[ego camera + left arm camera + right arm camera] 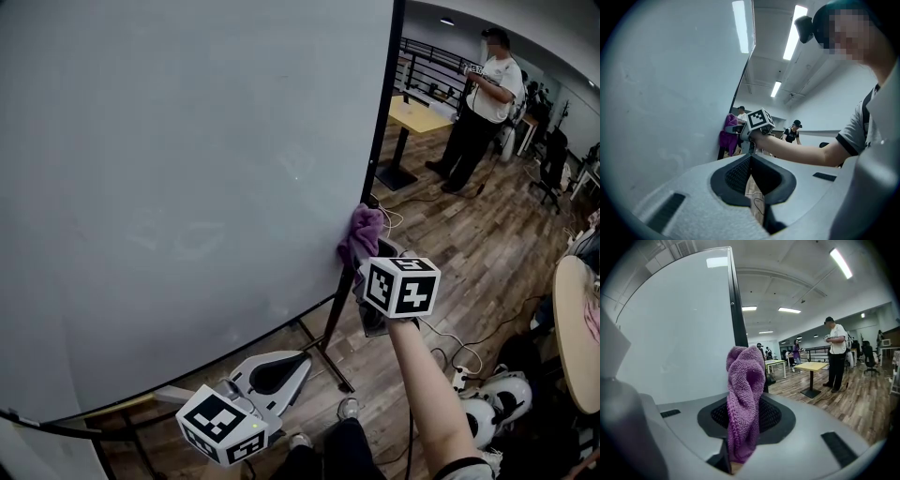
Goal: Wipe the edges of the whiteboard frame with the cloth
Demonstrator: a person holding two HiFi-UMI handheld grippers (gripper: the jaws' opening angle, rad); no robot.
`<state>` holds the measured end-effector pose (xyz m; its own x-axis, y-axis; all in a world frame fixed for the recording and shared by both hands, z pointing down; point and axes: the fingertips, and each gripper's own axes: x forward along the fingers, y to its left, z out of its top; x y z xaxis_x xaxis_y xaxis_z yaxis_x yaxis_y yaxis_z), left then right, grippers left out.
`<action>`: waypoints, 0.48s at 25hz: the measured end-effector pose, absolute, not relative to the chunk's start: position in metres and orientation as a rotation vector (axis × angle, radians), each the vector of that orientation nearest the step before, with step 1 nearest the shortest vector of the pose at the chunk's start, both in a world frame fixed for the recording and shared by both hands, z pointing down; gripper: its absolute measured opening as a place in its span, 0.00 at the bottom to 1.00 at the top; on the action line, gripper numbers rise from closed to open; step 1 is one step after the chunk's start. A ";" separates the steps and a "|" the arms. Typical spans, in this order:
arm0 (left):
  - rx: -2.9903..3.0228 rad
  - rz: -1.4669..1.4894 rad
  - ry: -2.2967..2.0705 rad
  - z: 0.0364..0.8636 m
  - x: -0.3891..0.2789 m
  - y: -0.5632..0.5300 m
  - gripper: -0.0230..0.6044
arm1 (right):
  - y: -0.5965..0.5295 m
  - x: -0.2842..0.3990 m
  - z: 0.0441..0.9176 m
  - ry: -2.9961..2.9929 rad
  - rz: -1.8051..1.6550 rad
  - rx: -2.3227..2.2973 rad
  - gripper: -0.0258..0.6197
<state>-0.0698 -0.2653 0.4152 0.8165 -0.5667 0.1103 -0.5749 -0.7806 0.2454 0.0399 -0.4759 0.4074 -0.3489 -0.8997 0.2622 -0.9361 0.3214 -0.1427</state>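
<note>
**Purple cloth held against the whiteboard's right frame edge**

My right gripper (367, 261) pinches a purple terry cloth (362, 232) between its jaws. The cloth is bunched and stands up past the jaw tips. It touches the black frame (379, 141) on the right edge of the large white whiteboard (187, 169), low down near the lower right corner. My left gripper (281, 367) hangs below the whiteboard's bottom edge, well apart from the cloth, with its jaws together and nothing between them. In the background, a person in a white shirt (483, 103) stands on the wooden plank floor (469, 244) beside a yellow-topped table (417, 117).
</note>
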 end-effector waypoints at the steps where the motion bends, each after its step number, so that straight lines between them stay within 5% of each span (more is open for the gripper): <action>1: 2.731 0.045 -0.876 0.417 -0.069 -0.265 0.06 | -0.476 0.040 0.412 -2.436 0.413 1.708 0.18; 12: 2.698 0.049 -0.892 0.426 -0.075 -0.267 0.06 | -0.478 0.042 0.468 -2.366 0.474 1.695 0.18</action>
<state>-0.0745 -0.2672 0.4258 0.8067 -0.5778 0.1244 -0.5879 -0.7628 0.2692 0.0418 -0.4776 0.4681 -0.3270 -0.8830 0.3367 -0.9446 0.2941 -0.1459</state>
